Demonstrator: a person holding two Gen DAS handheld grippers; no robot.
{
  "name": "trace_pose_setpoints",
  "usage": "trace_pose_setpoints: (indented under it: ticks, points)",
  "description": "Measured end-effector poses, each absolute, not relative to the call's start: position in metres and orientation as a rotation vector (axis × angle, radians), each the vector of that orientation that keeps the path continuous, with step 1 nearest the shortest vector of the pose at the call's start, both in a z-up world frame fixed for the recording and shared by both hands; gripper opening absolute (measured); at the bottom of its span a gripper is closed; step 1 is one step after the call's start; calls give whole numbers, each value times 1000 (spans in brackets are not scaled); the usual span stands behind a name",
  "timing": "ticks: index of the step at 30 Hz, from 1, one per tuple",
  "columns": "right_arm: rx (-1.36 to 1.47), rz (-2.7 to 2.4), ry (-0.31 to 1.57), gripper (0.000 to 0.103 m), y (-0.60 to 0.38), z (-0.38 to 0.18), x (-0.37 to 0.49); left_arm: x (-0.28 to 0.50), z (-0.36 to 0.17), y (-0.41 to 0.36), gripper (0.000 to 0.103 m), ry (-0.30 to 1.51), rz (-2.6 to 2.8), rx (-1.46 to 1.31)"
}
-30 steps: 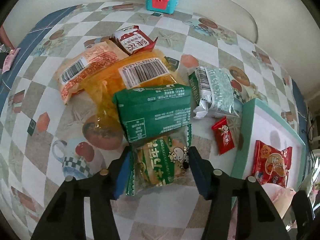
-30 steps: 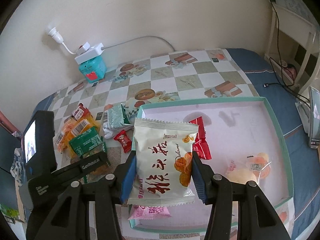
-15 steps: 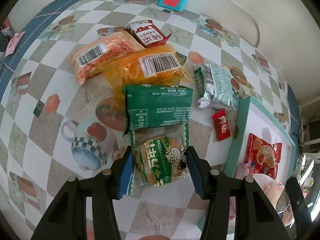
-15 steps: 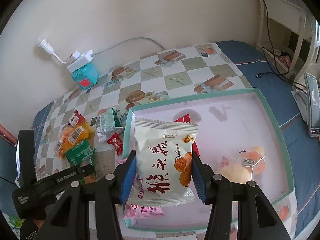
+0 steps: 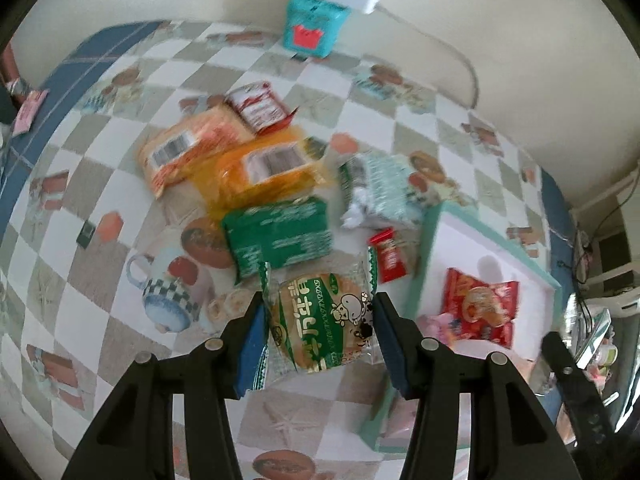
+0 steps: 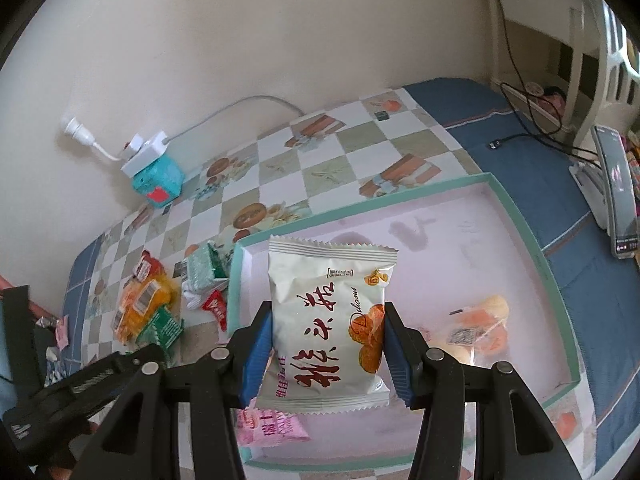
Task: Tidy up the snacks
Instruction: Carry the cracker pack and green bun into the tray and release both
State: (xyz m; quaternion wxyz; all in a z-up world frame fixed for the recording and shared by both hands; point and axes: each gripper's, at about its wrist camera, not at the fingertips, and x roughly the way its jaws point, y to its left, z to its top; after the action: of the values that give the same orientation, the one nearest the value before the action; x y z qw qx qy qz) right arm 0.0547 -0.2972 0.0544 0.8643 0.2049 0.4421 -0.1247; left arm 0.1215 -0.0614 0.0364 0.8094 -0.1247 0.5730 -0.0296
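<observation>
My left gripper (image 5: 318,312) is shut on a clear-and-green round cake packet (image 5: 320,324), held above the checked tablecloth just left of the teal-rimmed box (image 5: 426,240). My right gripper (image 6: 328,320) is shut on a white snack bag with red characters (image 6: 328,320), held over the box (image 6: 516,220). The box holds a red packet (image 5: 478,308), a pink packet (image 6: 268,424) and a clear packet of orange pieces (image 6: 476,328). A pile of loose snacks lies left of the box: a green packet (image 5: 280,236), an orange bag (image 5: 260,172), a pale green packet (image 5: 380,188), a small red sachet (image 5: 390,256).
A teal cube (image 5: 314,28) with a white power strip (image 6: 144,152) and its cord stands against the wall. A phone on a stand (image 6: 616,196) and cables sit right of the box on blue cloth. The left gripper's body (image 6: 80,380) shows at lower left in the right wrist view.
My left gripper has lifted the cake packet off the table and moved it toward the box. My right gripper has carried the white bag further over the box.
</observation>
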Motion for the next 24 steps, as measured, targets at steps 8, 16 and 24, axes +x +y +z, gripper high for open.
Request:
trace_pose_setpoints:
  ticks: [8, 16, 24]
  points:
    - [440, -346, 880, 54, -328, 55, 51, 135, 63, -120, 54, 1116, -196, -185]
    - [488, -460, 827, 54, -368, 58, 41, 131, 71, -185, 54, 1048, -352, -88]
    - [535, -555, 855, 55, -399, 45, 34, 123, 70, -241, 54, 995, -471, -28]
